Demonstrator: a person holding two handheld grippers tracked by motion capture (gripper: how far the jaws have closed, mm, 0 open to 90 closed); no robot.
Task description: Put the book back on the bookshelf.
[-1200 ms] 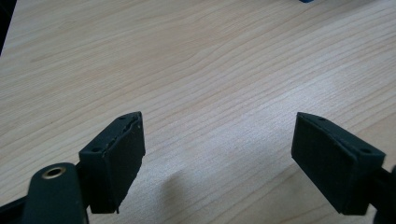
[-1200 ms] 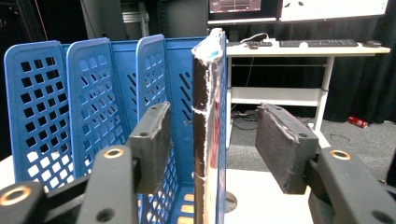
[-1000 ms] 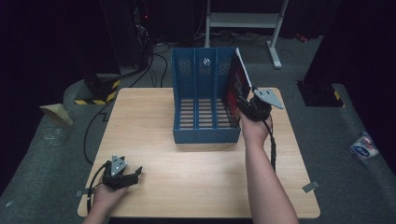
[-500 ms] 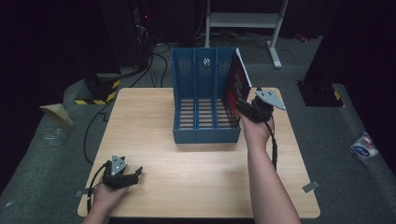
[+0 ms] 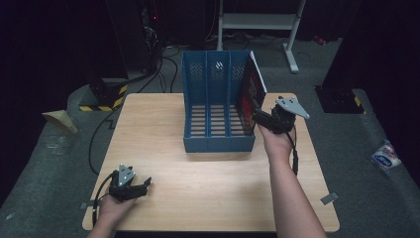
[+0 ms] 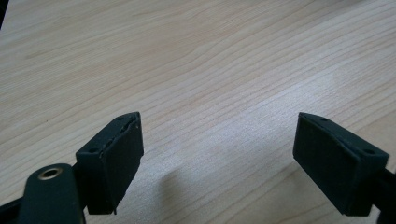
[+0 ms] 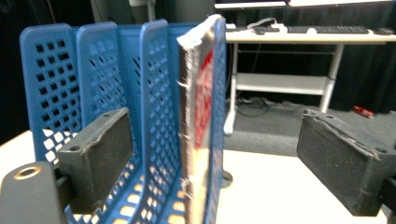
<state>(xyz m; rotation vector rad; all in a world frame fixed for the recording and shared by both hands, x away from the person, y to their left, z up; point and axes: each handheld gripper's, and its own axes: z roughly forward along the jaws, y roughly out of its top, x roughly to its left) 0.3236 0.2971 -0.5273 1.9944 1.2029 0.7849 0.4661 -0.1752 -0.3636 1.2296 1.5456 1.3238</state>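
Since the earlier frames the right hand-held gripper (image 5: 261,119) has let go: its jaws have just been opening and now stand wide on either side of the thin, glossy red-and-silver book (image 7: 198,116), pads clear of it. The hand itself has barely shifted. Nothing else on the tabletop (image 5: 168,148) has changed place.

The book stands upright in the rightmost compartment of the blue perforated plastic file rack (image 5: 213,104), leaning against the rack's right outer wall. In the right gripper view its silvery spine edge faces the camera between the two black pads, with the rack's divider just beside it. I judge the filing step essentially done: the book is in its slot and released. What seems left is to draw the right hand-held gripper back from the rack without nudging the book.

The left hand-held gripper (image 5: 143,186) rests at the near left corner of the tabletop, well apart from the rack, jaws spread and empty over bare light wood, as the left gripper view confirms.

Some things are hard to read. The book's cover print is blurred, only red and dark patches. Its bottom edge is hidden behind the rack's front lip, so I cannot tell whether it sits flat on the slatted floor. The room behind is dark; only a white desk frame (image 5: 257,20) stands out.
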